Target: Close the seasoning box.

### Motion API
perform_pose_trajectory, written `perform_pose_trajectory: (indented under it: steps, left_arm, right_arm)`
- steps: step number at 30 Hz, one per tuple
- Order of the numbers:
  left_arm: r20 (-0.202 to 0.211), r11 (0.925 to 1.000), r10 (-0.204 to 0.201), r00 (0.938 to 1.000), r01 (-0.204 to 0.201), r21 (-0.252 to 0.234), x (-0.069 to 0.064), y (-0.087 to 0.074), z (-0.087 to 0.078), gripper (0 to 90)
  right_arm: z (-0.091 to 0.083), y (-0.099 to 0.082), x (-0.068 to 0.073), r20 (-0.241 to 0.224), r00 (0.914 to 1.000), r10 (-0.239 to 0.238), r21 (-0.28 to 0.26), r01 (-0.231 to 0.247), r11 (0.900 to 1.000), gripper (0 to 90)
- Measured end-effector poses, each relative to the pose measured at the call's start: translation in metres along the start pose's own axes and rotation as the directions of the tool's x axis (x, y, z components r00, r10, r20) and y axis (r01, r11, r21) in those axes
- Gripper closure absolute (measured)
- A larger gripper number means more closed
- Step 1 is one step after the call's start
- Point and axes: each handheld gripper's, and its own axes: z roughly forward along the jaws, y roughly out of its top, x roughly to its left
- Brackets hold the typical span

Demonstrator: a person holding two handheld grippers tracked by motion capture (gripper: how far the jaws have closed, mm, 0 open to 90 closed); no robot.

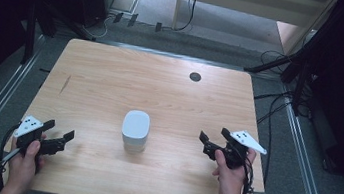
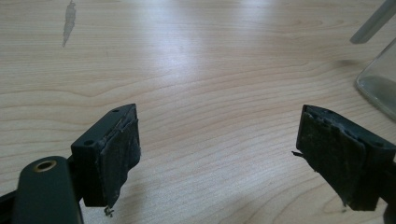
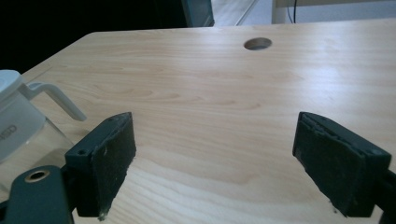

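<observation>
- The left gripper [image 1: 59, 138], black with a grey three-cornered plate on top, hovers near the table's front left corner with its jaws spread wide and nothing between them.
- The clear container with a white lid and a white side latch [image 1: 135, 131] stands upright at the middle of the light wooden table [image 1: 112, 76], well apart from both grippers.
- The right gripper [image 1: 210, 141], held low at the right and aimed toward the container, has its jaws parted and empty.
- Judging from this, the work has barely begun: the container is untouched, lid on, and the approach and grasp are all still ahead.
</observation>
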Motion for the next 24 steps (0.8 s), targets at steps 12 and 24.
perform_pose_trajectory:
  steps: [12,24]
  left_arm:
    - [-0.008,1.0,0.009,0.9999,-0.009,0.004,-0.001,0.0,0.0,13.7]
    - [-0.004,0.9999,0.01,0.9999,-0.01,0.003,-0.001,0.0,0.0,13.7]
  right_arm:
    - [-0.039,-0.04,-0.045,0.097,0.9944,0.042,0.022,-0.044,0.9988,13.5]
    - [-0.077,-0.069,-0.077,0.177,0.9811,0.078,0.03,-0.085,0.9959,13.6]
